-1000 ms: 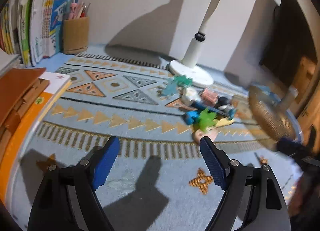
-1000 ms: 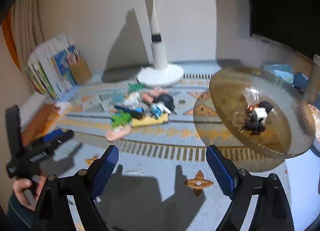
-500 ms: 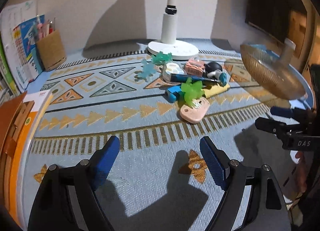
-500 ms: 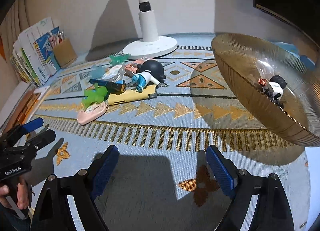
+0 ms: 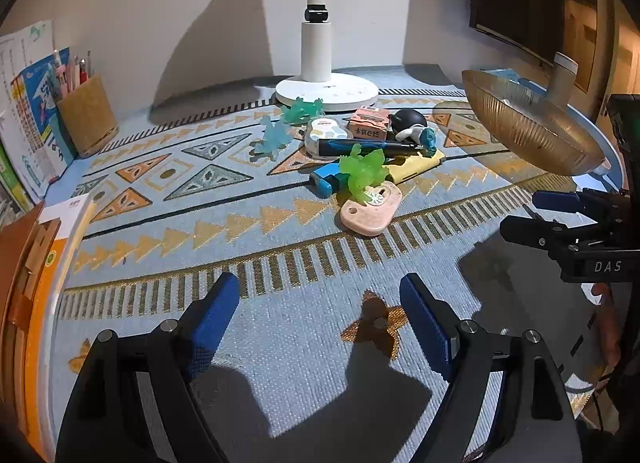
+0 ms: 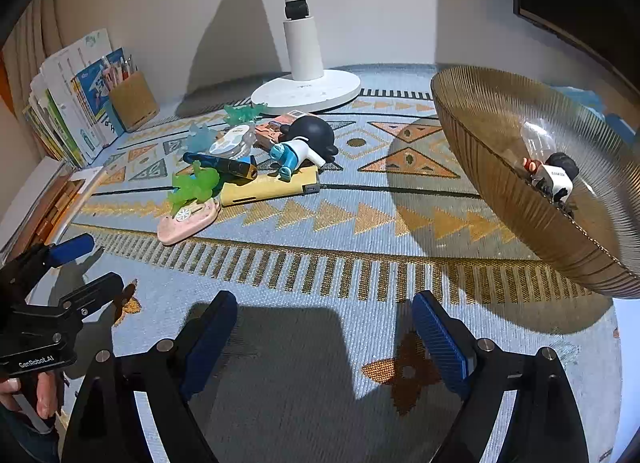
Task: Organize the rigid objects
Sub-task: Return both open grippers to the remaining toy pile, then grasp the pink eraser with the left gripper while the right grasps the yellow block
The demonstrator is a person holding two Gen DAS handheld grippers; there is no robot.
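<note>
A: Sitting mid-mat, the toy pile [image 6: 248,167]: green figure [image 6: 192,185] on a pink tag [image 6: 188,221], yellow case [image 6: 268,189] under a dark pen [image 6: 220,165], black-headed doll [image 6: 308,141] w/ them.

B: Bowl?

A: Gold bowl [image 6: 500,199] to the right, tilted, one small figure [image 6: 554,179] inside.

B: Grippers?

A: Left gripper [image 5: 320,315] & right gripper [image 6: 324,327] both wide, nothing between, over bare mat [image 6: 360,263] near the pile. Lamp base [image 6: 306,91] behind.
</note>
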